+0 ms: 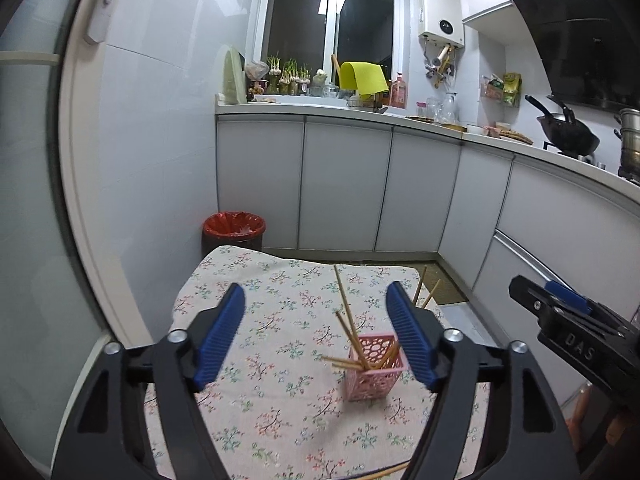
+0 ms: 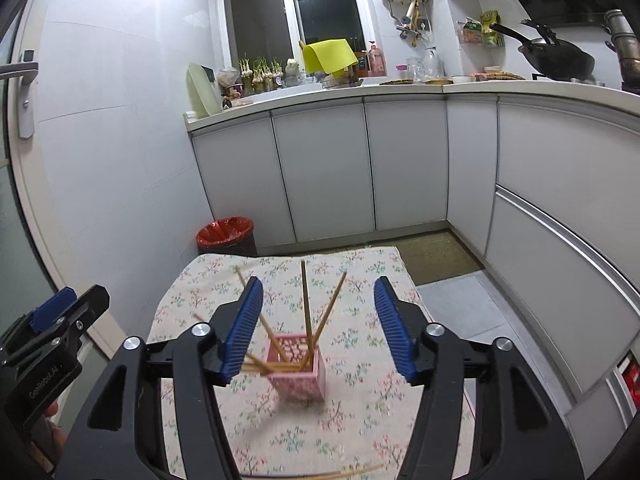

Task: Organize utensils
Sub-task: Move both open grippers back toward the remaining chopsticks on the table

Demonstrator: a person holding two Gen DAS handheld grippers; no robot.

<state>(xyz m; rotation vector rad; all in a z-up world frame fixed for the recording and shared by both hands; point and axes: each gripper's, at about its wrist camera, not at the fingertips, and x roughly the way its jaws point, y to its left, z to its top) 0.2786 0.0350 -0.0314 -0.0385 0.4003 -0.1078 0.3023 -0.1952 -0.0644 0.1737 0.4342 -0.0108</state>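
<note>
A pink perforated holder (image 1: 374, 368) stands on the floral tablecloth (image 1: 272, 320), with several wooden chopsticks (image 1: 346, 312) leaning out of it at different angles. My left gripper (image 1: 315, 288) is open above and behind the holder, nothing between its blue pads. In the right wrist view the holder (image 2: 298, 376) and its chopsticks (image 2: 306, 304) sit low between the fingers of my right gripper (image 2: 319, 281), which is open and touches nothing. One loose chopstick (image 2: 344, 472) lies on the cloth near the front edge. Each gripper shows at the edge of the other's view.
A red-lined waste bin (image 1: 234, 226) stands on the floor beyond the table's far left corner. White kitchen cabinets (image 1: 344, 184) run along the back and right, with a brown floor mat (image 2: 436, 256) between them and the table. A wok (image 1: 568, 132) sits on the stove.
</note>
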